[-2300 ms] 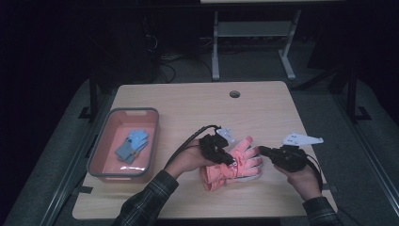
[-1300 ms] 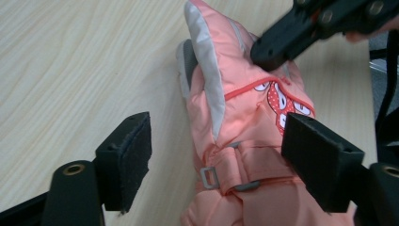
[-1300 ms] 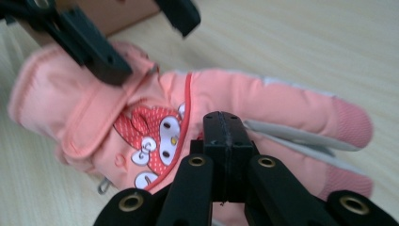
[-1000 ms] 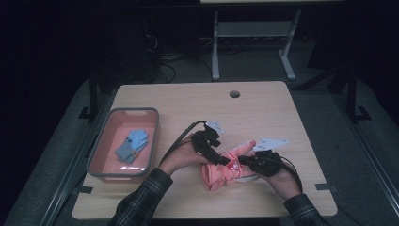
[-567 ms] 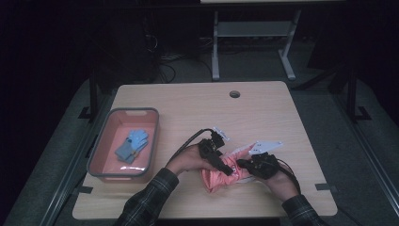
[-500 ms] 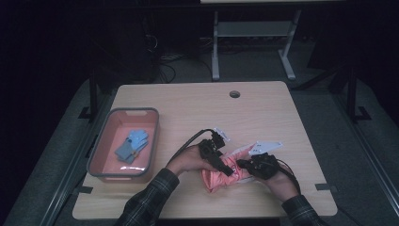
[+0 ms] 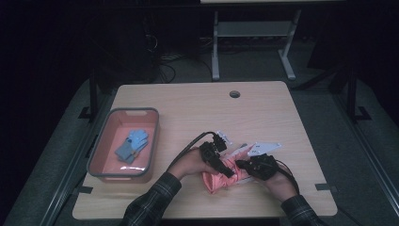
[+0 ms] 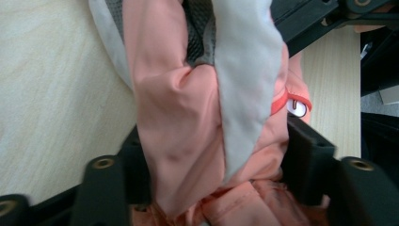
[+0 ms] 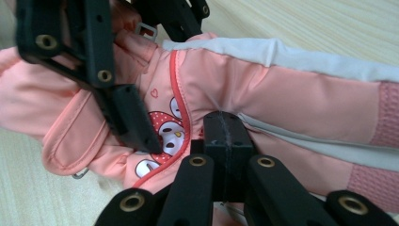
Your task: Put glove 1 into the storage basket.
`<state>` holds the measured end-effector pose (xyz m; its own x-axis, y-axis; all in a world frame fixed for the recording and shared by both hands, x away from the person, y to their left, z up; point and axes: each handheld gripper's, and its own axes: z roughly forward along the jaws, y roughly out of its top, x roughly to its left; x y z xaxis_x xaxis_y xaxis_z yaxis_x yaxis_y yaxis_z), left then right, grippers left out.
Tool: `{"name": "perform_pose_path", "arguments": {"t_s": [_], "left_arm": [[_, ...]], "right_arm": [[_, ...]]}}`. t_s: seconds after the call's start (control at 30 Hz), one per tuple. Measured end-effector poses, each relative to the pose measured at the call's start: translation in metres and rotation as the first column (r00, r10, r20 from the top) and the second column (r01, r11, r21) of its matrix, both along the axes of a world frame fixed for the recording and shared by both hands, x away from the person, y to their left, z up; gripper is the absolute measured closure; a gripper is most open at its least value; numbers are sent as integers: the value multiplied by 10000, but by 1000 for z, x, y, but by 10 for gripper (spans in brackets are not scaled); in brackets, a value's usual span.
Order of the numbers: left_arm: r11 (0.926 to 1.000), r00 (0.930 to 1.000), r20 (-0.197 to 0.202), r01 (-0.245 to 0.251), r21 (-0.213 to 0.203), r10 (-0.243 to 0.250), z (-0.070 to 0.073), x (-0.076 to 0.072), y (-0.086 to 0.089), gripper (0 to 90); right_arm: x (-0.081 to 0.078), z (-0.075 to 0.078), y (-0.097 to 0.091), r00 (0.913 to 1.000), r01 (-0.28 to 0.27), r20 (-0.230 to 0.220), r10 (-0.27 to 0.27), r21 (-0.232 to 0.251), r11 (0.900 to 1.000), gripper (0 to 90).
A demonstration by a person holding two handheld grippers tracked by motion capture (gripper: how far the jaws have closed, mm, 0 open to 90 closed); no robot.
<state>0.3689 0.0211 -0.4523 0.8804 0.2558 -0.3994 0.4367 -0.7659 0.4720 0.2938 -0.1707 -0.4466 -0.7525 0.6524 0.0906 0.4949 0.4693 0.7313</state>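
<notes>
A pink child's glove point(image 7: 217, 181) with white trim and a penguin print lies bunched on the wooden table point(image 7: 197, 108) near its front edge. My left gripper point(image 7: 221, 167) points down over it. In the left gripper view the jaws have just been closing, and the glove point(image 8: 188, 117) is squeezed between the pads of my left gripper point(image 8: 221, 150). My right gripper point(image 7: 242, 165) comes in from the right. In the right gripper view its jaws point(image 9: 226, 132) are shut, pinching a fold of the glove point(image 9: 291, 94) beside the left gripper's fingers point(image 9: 127, 117).
A pink tray point(image 7: 96, 150) at the left of the table holds a pair of blue gloves point(image 7: 132, 145). A cable hole point(image 7: 234, 94) sits near the table's far edge. Dark floor and a white stand lie beyond the table.
The right gripper has drawn the glove leftward and bunched it up. The left gripper has dropped onto the glove, and its jaws have narrowed around it.
</notes>
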Motion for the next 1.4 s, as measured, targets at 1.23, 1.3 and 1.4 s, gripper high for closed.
{"name": "perform_pose_path", "arguments": {"t_s": [1.23,1.3,1.4], "left_arm": [[9973,9904,1184,-684,-251,709,29,0,33,658],[9970,9907,1142,-709,-303,739,29,0,34,657],[9966,9910,1092,-735,-379,772,30,-1,36,657]], "right_arm": [[5,-5,-88,9636,2644,286,-2658,450,9634,331],[6,-6,-89,9629,2677,221,-2689,456,9624,315],[11,-12,-93,9585,2848,7,-2850,364,9579,262]]}}
